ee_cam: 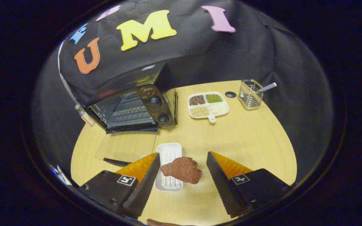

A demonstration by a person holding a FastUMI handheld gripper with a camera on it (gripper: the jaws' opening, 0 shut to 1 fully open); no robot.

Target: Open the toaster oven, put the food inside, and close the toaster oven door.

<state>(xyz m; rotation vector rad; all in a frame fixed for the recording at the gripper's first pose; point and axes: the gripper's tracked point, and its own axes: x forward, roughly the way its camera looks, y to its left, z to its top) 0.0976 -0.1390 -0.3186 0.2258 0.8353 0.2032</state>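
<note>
The black toaster oven [130,100] stands at the table's far left with its cavity and rack showing. Its glass door [126,146] lies folded down flat over the table, the dark handle [116,162] toward me, just beyond my left finger. A brown slab of meat [182,170] rests partly on a small white ridged tray [168,153], overhanging the tray's right side. My gripper [183,154] is open, its two black fingers standing wide on either side of the tray and meat, touching neither.
On the wooden table [247,141], a white divided dish of grains and beans [208,105] sits right of the oven. Beyond it are a small black disc [230,94] and a wire holder [250,94] with a striped stick in it.
</note>
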